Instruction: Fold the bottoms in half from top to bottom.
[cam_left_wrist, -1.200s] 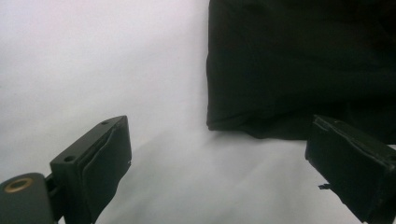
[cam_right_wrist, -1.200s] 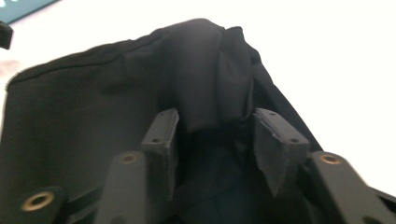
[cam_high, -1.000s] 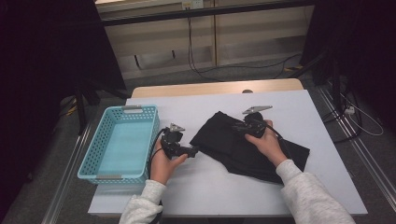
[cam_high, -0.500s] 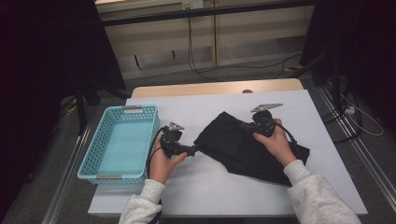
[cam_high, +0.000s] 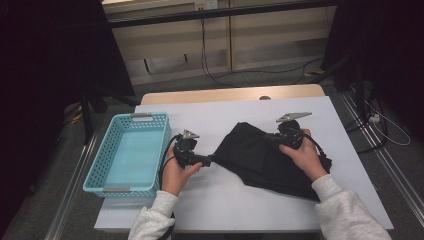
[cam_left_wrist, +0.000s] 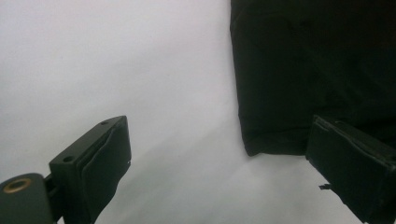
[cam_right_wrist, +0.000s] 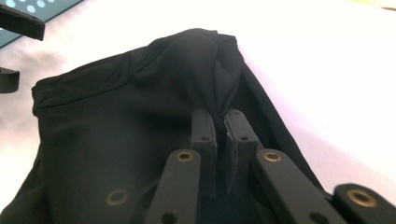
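Two grips are needed: the right gripper (cam_right_wrist: 219, 122) pinches the black garment (cam_high: 265, 160), so bring the left gripper's (cam_left_wrist: 224, 163) spread jaws onto its near corner.

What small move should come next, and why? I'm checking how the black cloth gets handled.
Probably close the left claw on the corner of the black fabric garment: its jaws stand open with that corner between them, while the right claw already pinches a fold.

Hand-held gripper: your left hand-held gripper (cam_left_wrist: 219, 172) has its jaws spread wide.
Cloth: the black cloth (cam_left_wrist: 317, 70) lies top right, its corner just beside one jaw.
Worktop: the white worktop (cam_left_wrist: 116, 60) spans the gap.
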